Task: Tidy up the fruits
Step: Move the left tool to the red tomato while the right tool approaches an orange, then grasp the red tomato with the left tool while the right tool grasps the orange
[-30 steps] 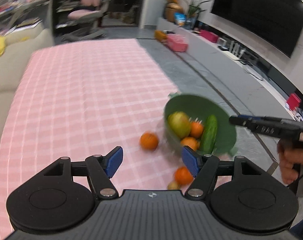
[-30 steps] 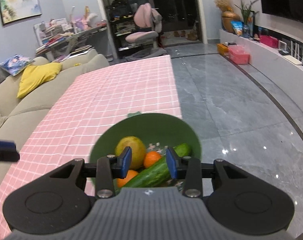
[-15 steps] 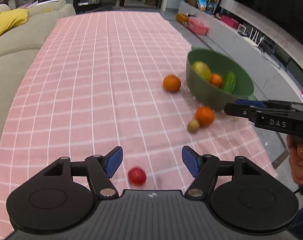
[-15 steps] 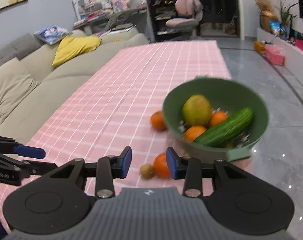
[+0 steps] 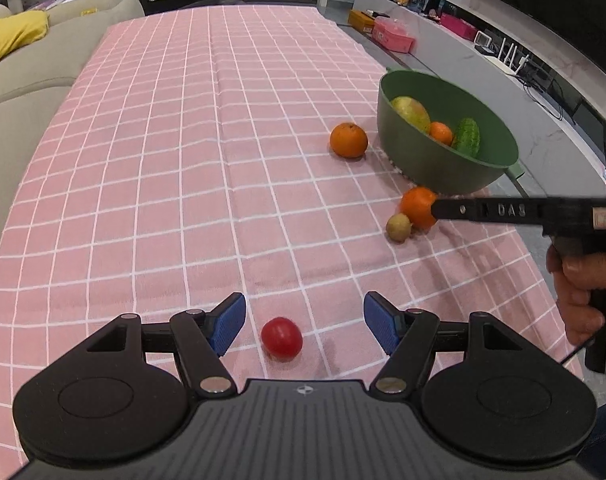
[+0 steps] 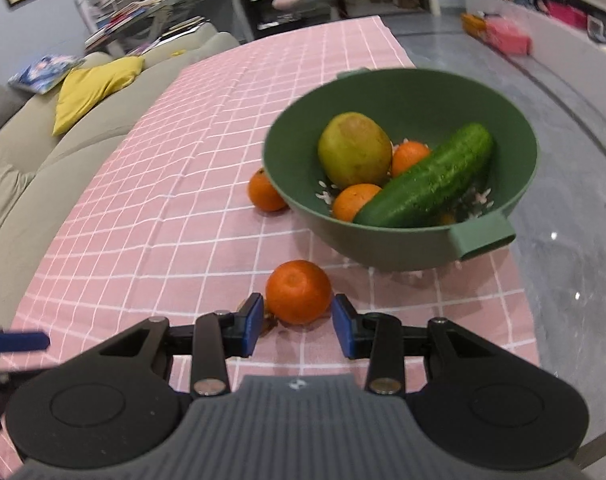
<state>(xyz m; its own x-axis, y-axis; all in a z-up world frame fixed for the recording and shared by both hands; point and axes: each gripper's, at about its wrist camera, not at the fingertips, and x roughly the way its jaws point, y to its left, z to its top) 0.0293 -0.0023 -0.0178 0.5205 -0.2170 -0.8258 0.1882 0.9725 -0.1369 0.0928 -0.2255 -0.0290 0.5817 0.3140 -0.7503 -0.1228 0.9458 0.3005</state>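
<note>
Green bowl (image 6: 403, 240) at desk (image 5: 183, 160) edge — one mango (image 6: 355, 156), one cucumber (image 6: 427, 178), two tangerines inside. Outside: two tangerines, one small brownish fruit (image 5: 399, 227), one tomato (image 5: 281, 337). Right hand-held gripper (image 6: 299, 318) brackets the near tangerine (image 6: 299, 292), pads not pressing. Left hand-held gripper (image 5: 305, 322) released, tomato between its fingers.

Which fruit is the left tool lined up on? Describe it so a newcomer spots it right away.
Start at the green bowl on the pink checked tablecloth, then come toward the near edge, away from the oranges. There, alone between the open blue pads of the left tool, lies a small red tomato. It is the only red fruit, smaller than any orange and touching nothing else.
</note>
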